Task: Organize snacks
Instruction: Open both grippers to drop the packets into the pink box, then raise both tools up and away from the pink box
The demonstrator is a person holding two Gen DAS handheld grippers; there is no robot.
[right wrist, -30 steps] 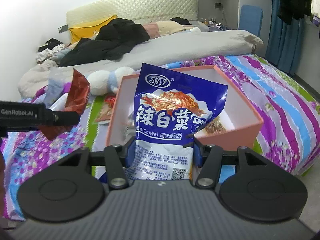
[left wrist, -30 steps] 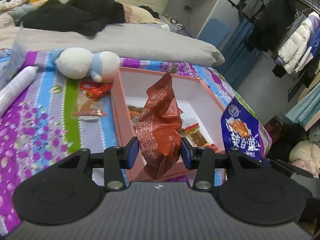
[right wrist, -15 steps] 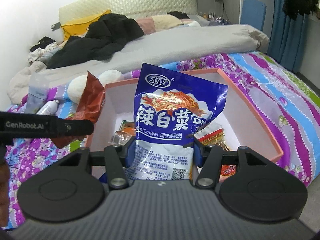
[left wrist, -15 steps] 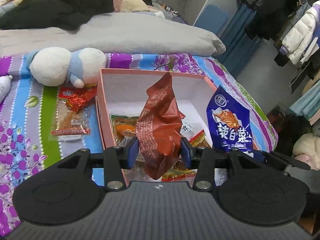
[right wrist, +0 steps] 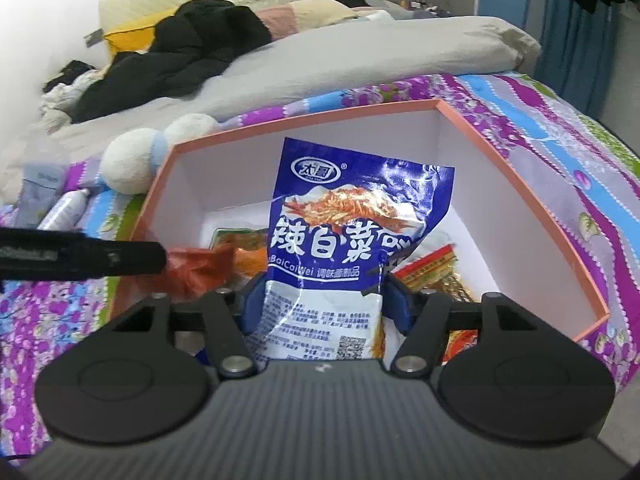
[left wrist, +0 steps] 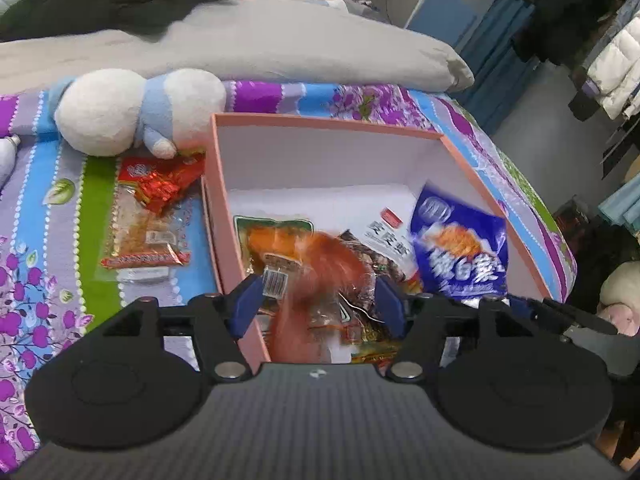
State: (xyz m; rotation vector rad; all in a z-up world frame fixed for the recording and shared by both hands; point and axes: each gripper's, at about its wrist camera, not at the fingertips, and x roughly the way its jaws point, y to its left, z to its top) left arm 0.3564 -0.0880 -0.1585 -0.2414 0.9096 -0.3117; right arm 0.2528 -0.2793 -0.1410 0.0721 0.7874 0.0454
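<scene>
A pink box [left wrist: 320, 122] with white walls lies open on the bedspread, with several snack packets on its floor. My left gripper [left wrist: 319, 304] hangs over its near left corner. Its jaws are opening, and the red-brown snack bag [left wrist: 320, 280] is a blur dropping between the pads, free of them. The right gripper [right wrist: 326, 304] holds the blue snack bag [right wrist: 352, 240] upright inside the box [right wrist: 304, 120]. Its jaws are starting to open, with the pads still against the bag's sides. From the left wrist, the blue bag [left wrist: 460, 252] shows at the box's right side.
A white and blue plush toy [left wrist: 132, 112] lies beyond the box's left corner. Two snack packets [left wrist: 148, 224] rest on the bedspread left of the box. A grey duvet [left wrist: 280, 48] and black clothes fill the far bed. A bottle [right wrist: 66, 208] lies at far left.
Both grippers moved forward and down over the box. The left jaws widened and the red-brown bag slipped down out of them. The blue bag now stands inside the box.
</scene>
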